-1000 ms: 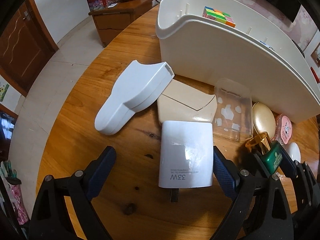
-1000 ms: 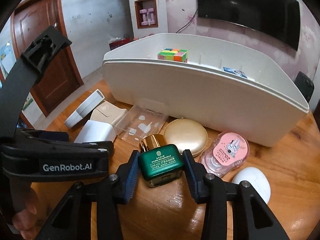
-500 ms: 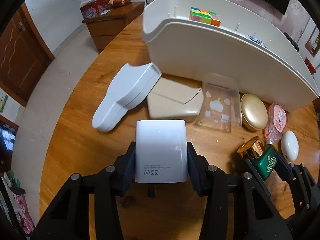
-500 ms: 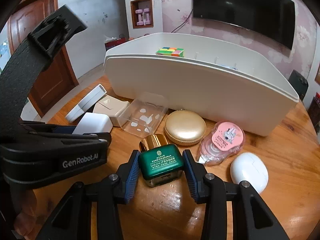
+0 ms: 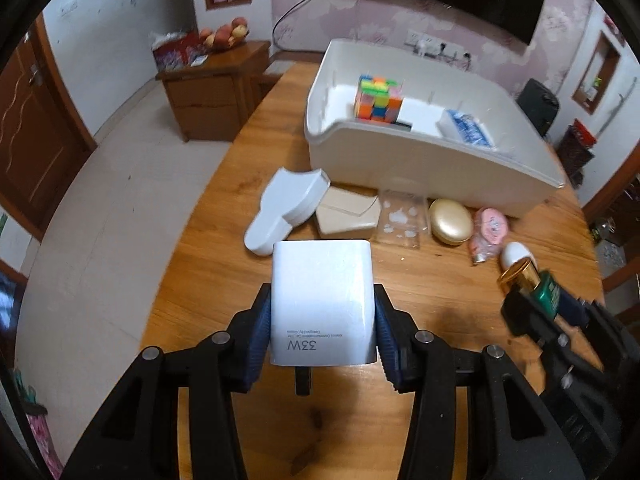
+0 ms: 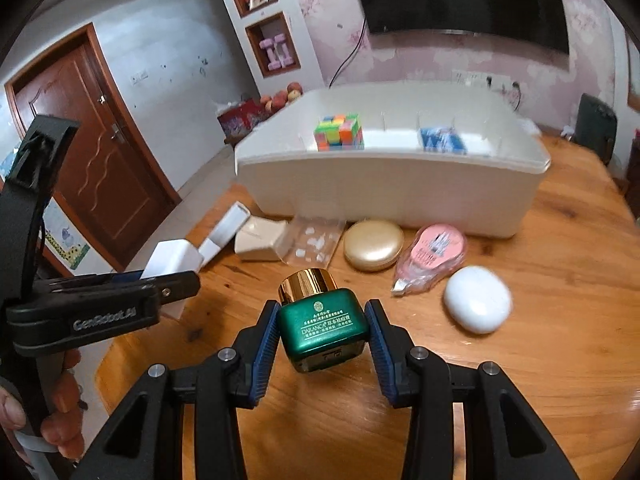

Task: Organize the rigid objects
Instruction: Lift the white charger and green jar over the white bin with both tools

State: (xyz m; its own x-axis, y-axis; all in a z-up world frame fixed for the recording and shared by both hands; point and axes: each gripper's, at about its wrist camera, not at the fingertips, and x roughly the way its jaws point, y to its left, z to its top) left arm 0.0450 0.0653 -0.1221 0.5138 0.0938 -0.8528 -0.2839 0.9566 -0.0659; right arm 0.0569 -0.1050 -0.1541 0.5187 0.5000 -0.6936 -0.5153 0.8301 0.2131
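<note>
white charger (image 5: pixel 323 300) marked 33w is pinched between the blue pads of the left gripper (image 5: pixel 322 330), lifted clear above the round wooden table (image 5: pixel 224 248), its prong end hanging out toward the camera. green jar (image 6: pixel 323 322) with the gold cap sits squeezed between the pads of the right gripper (image 6: pixel 322 338), also off the wood, cap tipped away from the camera. in the left view you can see that same jar off at the right side, near the table's near-right edge.

big white organizer bin (image 6: pixel 384 184) stands toward the far side of the table. inside it a colourful puzzle cube (image 6: pixel 340 131) sits in one compartment near the left end, and a blue-and-white packet (image 6: pixel 442 140) is a couple of dividers further right, kinda blurry so can't say what it is.

lined up along the bin's front wall, left to right: a white foot-shaped case (image 5: pixel 286 210), a beige box (image 5: pixel 347 213) touching it, a clear plastic box (image 5: pixel 402 218) just beside that, a gold oval compact (image 6: pixel 374 244), a pink correction tape (image 6: pixel 434 254), and a white oval case (image 6: pixel 477 299) a bit nearer the camera than the rest. all of them lie flat on the wood.

a person's hand (image 6: pixel 60 408) shows at the lower left of the right view, wrapped on the left gripper's handle.
</note>
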